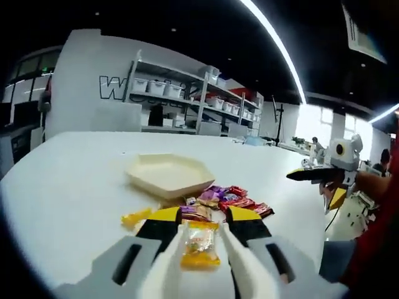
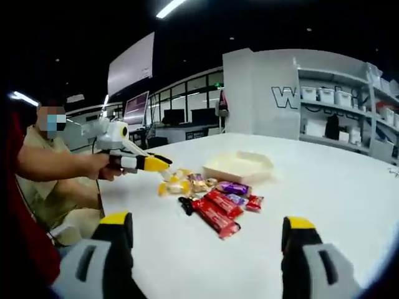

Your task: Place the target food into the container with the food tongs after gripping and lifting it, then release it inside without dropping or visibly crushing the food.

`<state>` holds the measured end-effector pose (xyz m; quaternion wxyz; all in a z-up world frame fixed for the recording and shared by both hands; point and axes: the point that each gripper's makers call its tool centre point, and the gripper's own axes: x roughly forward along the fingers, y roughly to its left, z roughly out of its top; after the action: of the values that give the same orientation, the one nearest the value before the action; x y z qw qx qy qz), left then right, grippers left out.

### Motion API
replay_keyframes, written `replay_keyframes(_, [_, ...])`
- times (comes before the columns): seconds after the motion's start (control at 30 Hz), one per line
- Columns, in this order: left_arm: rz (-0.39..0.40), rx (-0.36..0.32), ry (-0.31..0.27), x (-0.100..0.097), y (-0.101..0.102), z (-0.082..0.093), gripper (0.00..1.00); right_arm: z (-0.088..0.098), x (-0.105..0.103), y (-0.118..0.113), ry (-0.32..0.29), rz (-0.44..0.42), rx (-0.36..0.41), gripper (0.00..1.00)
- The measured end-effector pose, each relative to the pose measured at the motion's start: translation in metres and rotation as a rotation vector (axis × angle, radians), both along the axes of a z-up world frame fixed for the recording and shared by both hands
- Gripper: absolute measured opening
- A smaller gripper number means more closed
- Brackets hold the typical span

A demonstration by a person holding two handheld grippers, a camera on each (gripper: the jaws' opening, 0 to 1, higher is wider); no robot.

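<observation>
My left gripper [image 1: 203,218] is shut on a pair of white food tongs [image 1: 166,260], and the tong tips pinch a yellow-orange wrapped candy [image 1: 199,246] just above the table. A cream hexagonal tray [image 1: 169,174] lies empty a little beyond it. In the right gripper view the left gripper [image 2: 147,163] reaches in from the left, with the candy [image 2: 174,185] held at the near-left edge of the snack pile, short of the tray [image 2: 239,166]. My right gripper [image 2: 207,225] stands open with nothing between its jaws, and it shows at the right [image 1: 325,174].
A pile of wrapped snacks [image 2: 218,202], red, purple and yellow, lies on the white table [image 2: 324,187] in front of the tray. A person's arm [image 2: 56,165] holds the left gripper. Shelves with bins [image 1: 187,93] stand behind the table.
</observation>
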<state>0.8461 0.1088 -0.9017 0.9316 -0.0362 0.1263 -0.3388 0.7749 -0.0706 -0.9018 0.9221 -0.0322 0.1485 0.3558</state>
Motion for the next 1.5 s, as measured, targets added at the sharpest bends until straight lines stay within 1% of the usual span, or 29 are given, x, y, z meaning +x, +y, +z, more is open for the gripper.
replay_keyframes(0.03, [-0.007, 0.032, -0.011, 0.000, -0.001, -0.003, 0.27, -0.001, 0.000, -0.002, 0.002, -0.005, -0.001, 0.99])
replay_keyframes(0.1, [-0.014, 0.043, -0.004, -0.001, -0.003, -0.006, 0.27, 0.002, 0.000, -0.005, 0.000, -0.018, 0.018, 0.99])
replay_keyframes(0.2, [-0.017, 0.040, -0.001, -0.001, -0.003, -0.005, 0.27, 0.005, -0.001, -0.008, 0.002, -0.026, 0.046, 0.99])
replay_keyframes(0.27, [-0.020, 0.045, -0.003, 0.001, -0.003, -0.005, 0.28, 0.004, -0.001, -0.010, 0.000, -0.032, 0.046, 0.99])
replay_keyframes(0.37, [-0.022, 0.066, 0.010, 0.002, -0.005, -0.007, 0.29, 0.002, -0.003, -0.011, 0.004, -0.034, 0.042, 0.99])
replay_keyframes(0.47, [-0.032, 0.090, 0.026, 0.003, -0.007, -0.014, 0.29, 0.002, -0.004, -0.013, 0.009, -0.040, 0.053, 0.99])
replay_keyframes(0.57, [-0.035, 0.109, 0.014, 0.001, -0.008, -0.015, 0.30, 0.003, -0.003, -0.014, 0.006, -0.044, 0.060, 0.99])
replay_keyframes(0.7, [-0.040, 0.132, 0.014, 0.002, -0.008, -0.016, 0.30, 0.004, -0.003, -0.014, 0.009, -0.046, 0.069, 0.99])
replay_keyframes(0.77, [-0.037, 0.137, 0.014, 0.004, -0.007, -0.016, 0.30, 0.004, -0.003, -0.014, 0.004, -0.044, 0.063, 0.99])
replay_keyframes(0.8, [-0.036, 0.138, 0.024, 0.004, -0.007, -0.017, 0.30, 0.004, -0.003, -0.014, 0.003, -0.043, 0.061, 0.99])
replay_keyframes(0.87, [-0.031, 0.144, 0.018, 0.005, -0.007, -0.018, 0.30, 0.003, -0.003, -0.014, 0.003, -0.042, 0.061, 0.99])
replay_keyframes(0.9, [-0.030, 0.144, 0.024, 0.006, -0.008, -0.021, 0.30, 0.003, -0.003, -0.015, 0.004, -0.043, 0.064, 0.99])
replay_keyframes(0.93, [-0.043, 0.161, 0.039, 0.005, -0.010, -0.026, 0.30, 0.001, -0.003, -0.015, 0.009, -0.046, 0.067, 0.99])
replay_keyframes(0.97, [-0.047, 0.177, 0.022, 0.005, -0.011, -0.027, 0.30, 0.000, -0.003, -0.016, 0.013, -0.047, 0.065, 0.99])
replay_keyframes(1.07, [-0.050, 0.175, 0.023, 0.005, -0.012, -0.026, 0.30, 0.001, -0.003, -0.017, 0.009, -0.050, 0.062, 0.99])
replay_keyframes(1.13, [-0.041, 0.157, 0.044, 0.008, -0.011, -0.027, 0.30, 0.004, -0.004, -0.017, 0.005, -0.051, 0.070, 0.98])
replay_keyframes(1.23, [-0.046, 0.167, 0.044, 0.009, -0.011, -0.029, 0.30, 0.006, -0.004, -0.017, 0.005, -0.052, 0.079, 0.98])
replay_keyframes(1.27, [-0.048, 0.180, 0.043, 0.009, -0.011, -0.031, 0.30, 0.006, -0.005, -0.017, 0.007, -0.052, 0.078, 0.98])
replay_keyframes(1.37, [-0.049, 0.178, 0.045, 0.009, -0.012, -0.031, 0.29, 0.006, -0.005, -0.015, 0.008, -0.048, 0.075, 0.97])
replay_keyframes(1.43, [-0.045, 0.169, 0.060, 0.010, -0.011, -0.031, 0.28, 0.006, -0.005, -0.012, 0.009, -0.041, 0.071, 0.97])
replay_keyframes(1.5, [-0.049, 0.179, 0.060, 0.009, -0.011, -0.031, 0.27, 0.005, -0.005, -0.008, 0.010, -0.033, 0.061, 0.97])
